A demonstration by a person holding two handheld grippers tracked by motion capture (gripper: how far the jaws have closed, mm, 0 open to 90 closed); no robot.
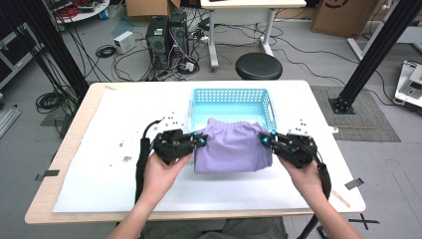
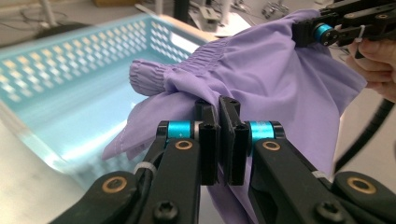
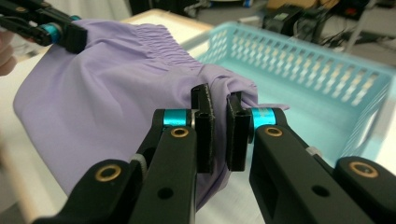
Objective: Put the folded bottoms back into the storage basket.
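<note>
Cloth (image 1: pixel 233 147), purple, lifted off table (image 1: pixel 99 169), hanging just before blue basket (image 1: pixel 231 97), pinched by left tongs (image 1: pixel 199 141) and right tongs (image 1: pixel 266 140). Left gripper view: tongs (image 2: pixel 219 109) clamped on hem. Right gripper view: tongs (image 3: pixel 218 100) likewise clamped. Remaining, likely: lowering into basket.

Lab or tech workshop here: desktop computer towers (image 1: pixel 166 40) on grey floor at top centre, loose cables (image 1: pixel 124 62) sprawling around them, black metal frame posts (image 1: pixel 378 47) at both edges, cardboard boxes (image 1: pixel 343 15) upper right.
</note>
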